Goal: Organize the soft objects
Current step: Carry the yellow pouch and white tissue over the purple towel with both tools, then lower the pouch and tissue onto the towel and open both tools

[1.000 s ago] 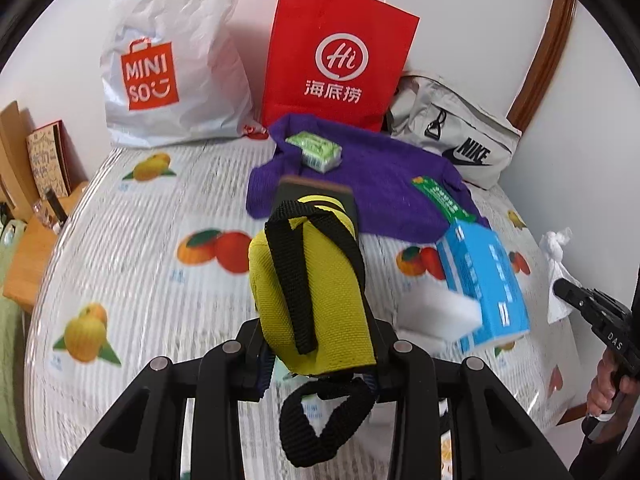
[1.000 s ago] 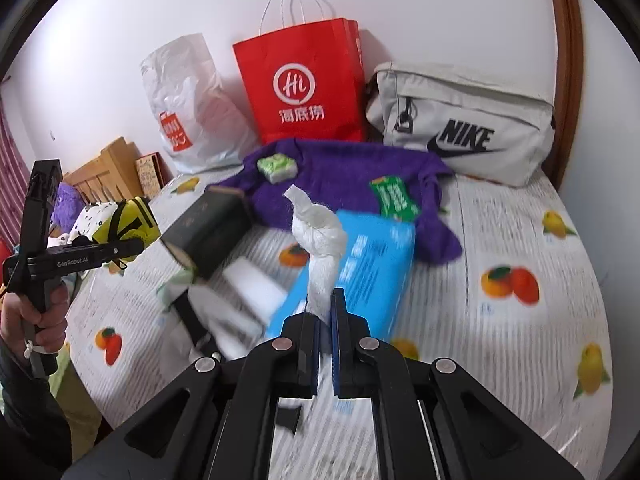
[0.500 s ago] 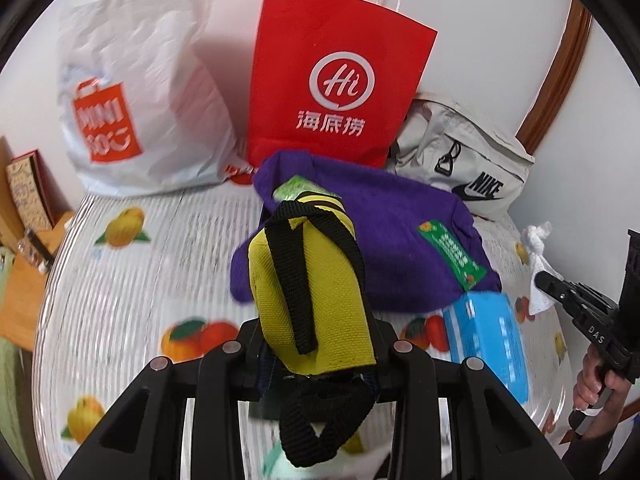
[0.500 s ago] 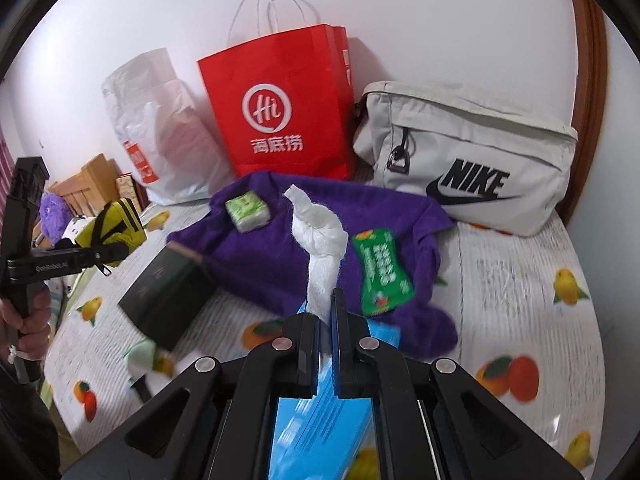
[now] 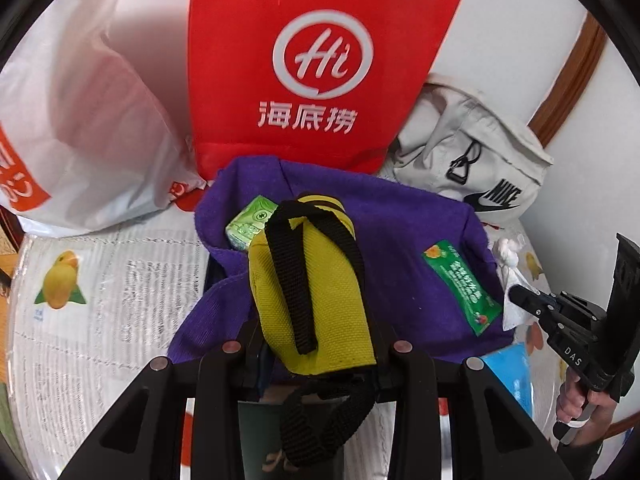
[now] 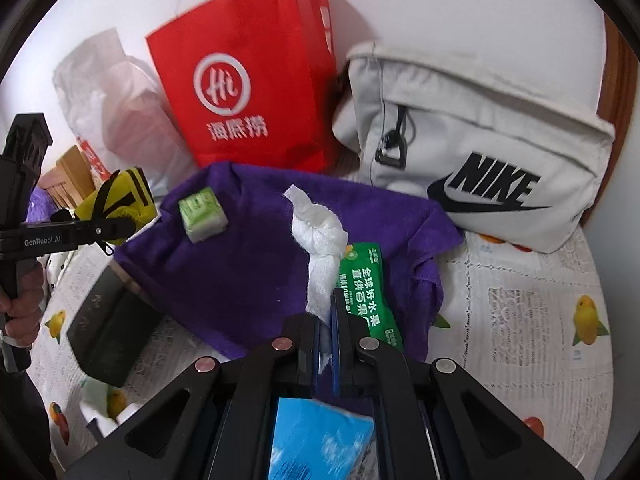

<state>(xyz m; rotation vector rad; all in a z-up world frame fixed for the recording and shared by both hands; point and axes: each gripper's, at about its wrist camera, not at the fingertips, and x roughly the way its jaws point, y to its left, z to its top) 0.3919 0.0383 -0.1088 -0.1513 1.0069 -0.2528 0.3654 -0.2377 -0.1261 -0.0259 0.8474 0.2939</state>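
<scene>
My left gripper (image 5: 316, 350) is shut on a yellow pouch with black straps (image 5: 312, 292), held above the near edge of a purple towel (image 5: 400, 240). It also shows in the right wrist view (image 6: 120, 200). My right gripper (image 6: 328, 312) is shut on a twisted white tissue (image 6: 320, 240), held above the towel (image 6: 248, 272). The tissue also shows in the left wrist view (image 5: 510, 276). On the towel lie a small green tissue pack (image 6: 202, 218) and a long green packet (image 6: 366, 292).
A red paper bag (image 6: 248, 96), a white plastic bag (image 5: 72, 120) and a grey Nike bag (image 6: 480, 152) stand behind the towel against the wall. A dark box (image 6: 108, 336) lies left of the towel, and a blue pack (image 6: 316, 440) lies under my right gripper.
Both grippers have moved forward over the table toward the purple towel and the bags, each still holding its object. The blue pack and dark box now lie closer beneath the grippers.
</scene>
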